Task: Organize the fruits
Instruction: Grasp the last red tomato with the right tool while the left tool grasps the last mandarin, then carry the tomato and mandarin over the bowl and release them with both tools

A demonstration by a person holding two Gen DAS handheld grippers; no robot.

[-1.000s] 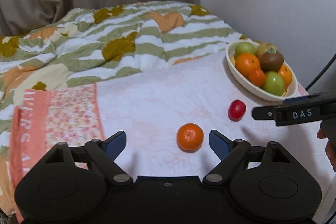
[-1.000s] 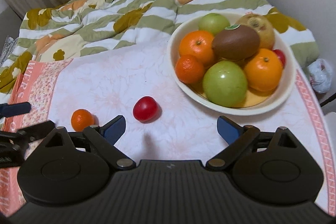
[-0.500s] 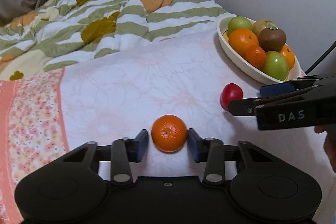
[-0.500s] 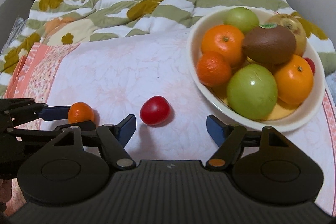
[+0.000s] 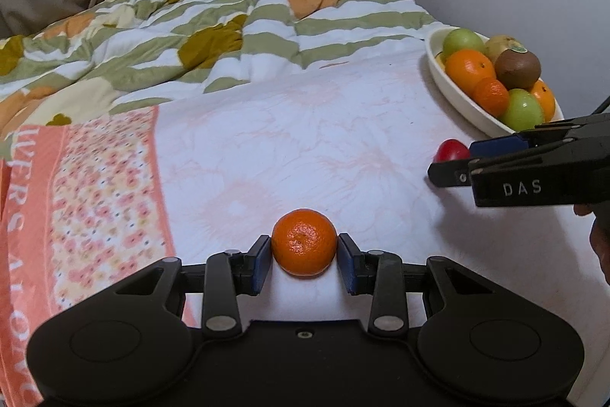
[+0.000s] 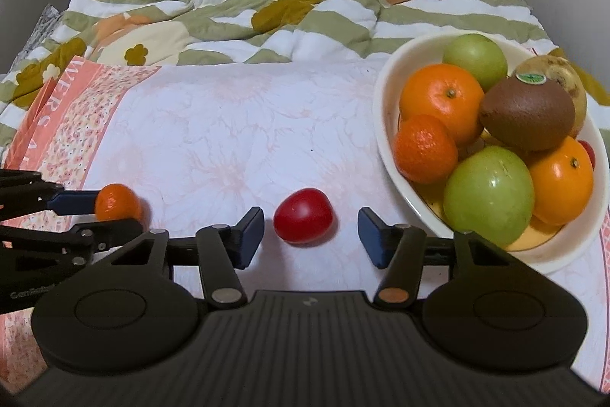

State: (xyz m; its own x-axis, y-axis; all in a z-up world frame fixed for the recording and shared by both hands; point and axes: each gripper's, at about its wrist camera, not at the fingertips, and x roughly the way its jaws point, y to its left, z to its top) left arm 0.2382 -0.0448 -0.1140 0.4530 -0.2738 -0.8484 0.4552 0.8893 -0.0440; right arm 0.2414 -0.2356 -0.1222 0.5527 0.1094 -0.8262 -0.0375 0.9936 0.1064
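Orange mandarin [image 5: 304,242] sits clamped between left hand-held gripper [image 5: 304,264] pads.

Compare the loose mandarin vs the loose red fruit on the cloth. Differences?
The mandarin is orange and dimpled; the red fruit is smooth and glossy. The mandarin is clamped by the left gripper; the red fruit sits free between the open right gripper fingers. Both rest on the cloth, outside the bowl.

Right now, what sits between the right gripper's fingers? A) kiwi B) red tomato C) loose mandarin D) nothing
B: in the right wrist view the red tomato lies on the cloth between the open fingers of the right gripper, untouched; the left gripper pinches the mandarin.
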